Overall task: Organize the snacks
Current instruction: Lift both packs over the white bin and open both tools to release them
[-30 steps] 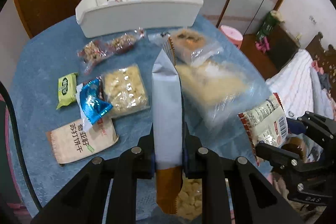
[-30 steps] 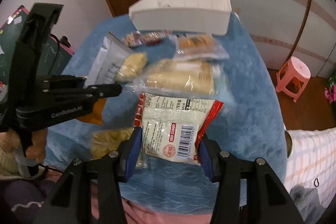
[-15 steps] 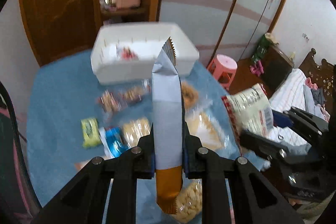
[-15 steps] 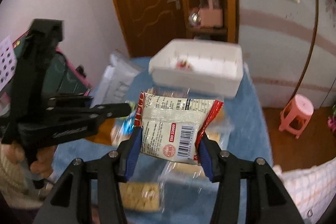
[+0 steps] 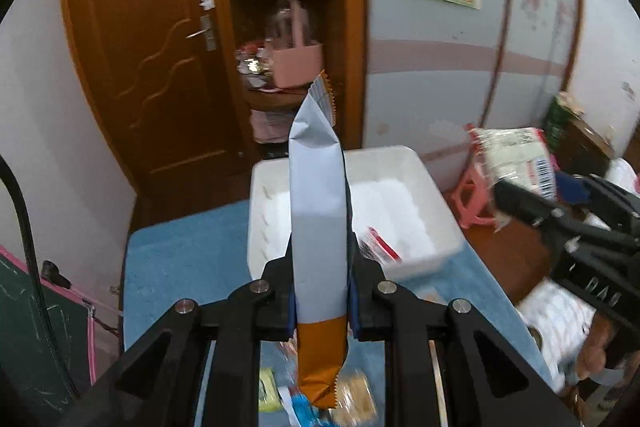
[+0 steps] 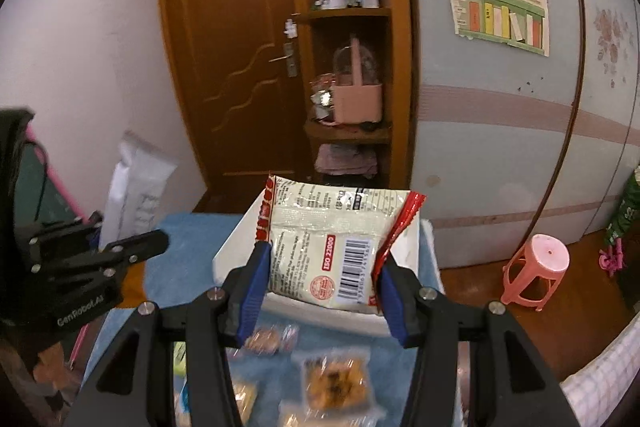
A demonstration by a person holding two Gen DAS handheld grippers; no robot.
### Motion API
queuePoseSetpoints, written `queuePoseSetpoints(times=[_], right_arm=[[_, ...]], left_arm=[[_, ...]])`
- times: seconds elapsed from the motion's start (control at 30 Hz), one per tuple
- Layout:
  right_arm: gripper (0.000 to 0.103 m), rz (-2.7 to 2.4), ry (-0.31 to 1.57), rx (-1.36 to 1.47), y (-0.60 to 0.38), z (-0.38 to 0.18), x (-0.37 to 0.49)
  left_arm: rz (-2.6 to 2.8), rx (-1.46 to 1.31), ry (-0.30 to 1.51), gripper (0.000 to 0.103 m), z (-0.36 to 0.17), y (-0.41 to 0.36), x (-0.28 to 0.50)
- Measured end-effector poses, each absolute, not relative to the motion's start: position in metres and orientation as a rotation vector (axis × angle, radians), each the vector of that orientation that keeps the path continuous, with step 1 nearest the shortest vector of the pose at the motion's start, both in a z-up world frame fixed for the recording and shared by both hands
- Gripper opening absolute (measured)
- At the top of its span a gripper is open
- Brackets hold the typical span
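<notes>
Transport step in hand: left hand-held gripper [image 5: 320,291] clamps a grey-and-orange packet [image 5: 318,223], right hand-held gripper [image 6: 320,287] clamps a barcoded packet [image 6: 336,247], both raised with the white bin [image 5: 424,179] just ahead. Next, judged: lower over it and release.

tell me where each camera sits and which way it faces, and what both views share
Left wrist: sits behind the left gripper, which clamps a tall grey-and-orange snack pouch; faces the white plastic bin; the right gripper shows.
Right wrist: sits behind the right gripper, which clamps a cream barcode snack packet; the left gripper shows.
Shared: bin, blue tablecloth, brown wooden door.
</notes>
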State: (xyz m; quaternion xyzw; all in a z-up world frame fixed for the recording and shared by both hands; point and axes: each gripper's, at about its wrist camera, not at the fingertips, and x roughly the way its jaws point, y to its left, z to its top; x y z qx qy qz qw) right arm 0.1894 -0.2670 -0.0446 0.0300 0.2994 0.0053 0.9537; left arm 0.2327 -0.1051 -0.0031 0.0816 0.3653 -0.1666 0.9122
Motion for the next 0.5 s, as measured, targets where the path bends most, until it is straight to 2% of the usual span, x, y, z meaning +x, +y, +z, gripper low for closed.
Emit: queuePoseSetpoints(times=[0.27,0.5], right_arm=[[0.052,-0.053,0.66,0.083,-0.282,-0.06,0.278],[0.052,-0.075,0.785,0.063,-0.273,-0.115,0.333]], left_arm=[[-0.225,0.133,0.837,0.017,-0.047,-0.107,0.331],[-0.181,0.19,0.94,0.017,-0.106,-0.125,0.381]])
